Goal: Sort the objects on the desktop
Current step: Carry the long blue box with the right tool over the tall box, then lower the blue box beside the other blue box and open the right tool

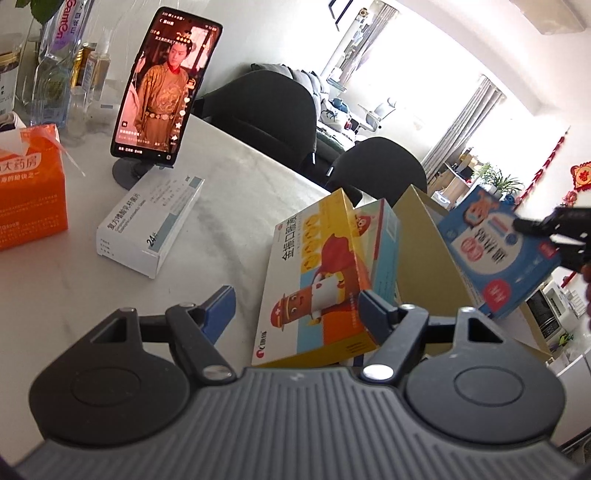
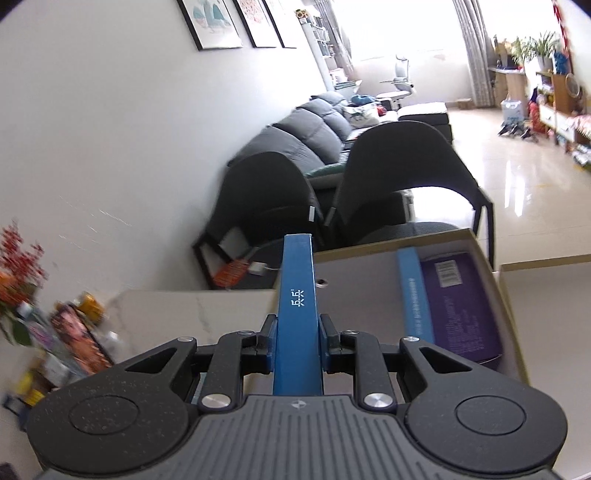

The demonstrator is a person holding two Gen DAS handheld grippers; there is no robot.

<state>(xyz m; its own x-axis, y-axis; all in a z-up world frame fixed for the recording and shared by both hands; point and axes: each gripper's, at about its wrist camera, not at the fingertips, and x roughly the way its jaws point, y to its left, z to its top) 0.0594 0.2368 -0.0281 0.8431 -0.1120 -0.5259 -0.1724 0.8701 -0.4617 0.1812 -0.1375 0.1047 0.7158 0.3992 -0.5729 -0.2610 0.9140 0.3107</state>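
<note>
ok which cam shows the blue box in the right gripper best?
Left wrist: the blue box shows its printed face, pinched by the right gripper over the cardboard box. Right wrist sees only its narrow edge between the pads.

white wall [image 2: 110,147] | grey sofa [image 2: 306,136] | glossy floor [image 2: 517,177] | bright window [image 2: 399,26]

Yellow box [image 1: 317,280] between spread fingers [image 1: 221,306]
</note>
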